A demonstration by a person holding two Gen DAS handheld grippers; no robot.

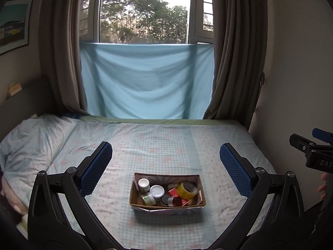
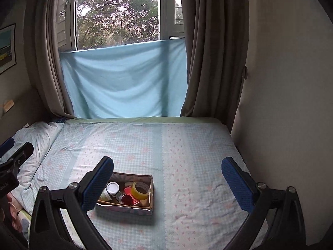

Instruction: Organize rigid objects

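A small cardboard box (image 1: pixel 133 195) sits on the bed near its front edge. It holds several small things: a yellow tape roll (image 1: pixel 187 190), white-lidded jars (image 1: pixel 157 191), a green-labelled jar (image 1: pixel 148 199) and a red-capped container (image 1: pixel 177 201). The box also shows in the right wrist view (image 2: pixel 151 191), with the tape roll (image 2: pixel 140 190) inside. My left gripper (image 1: pixel 165 152) is open and empty, held above the box. My right gripper (image 2: pixel 167 165) is open and empty, with the box behind its left finger (image 2: pixel 100 185).
The bed (image 1: pixel 166 145) has a light blue patterned sheet. A pillow (image 1: pixel 35 143) lies at the left. A blue cloth (image 1: pixel 145 81) hangs below the window between brown curtains. A wall (image 2: pixel 291 104) runs along the bed's right side.
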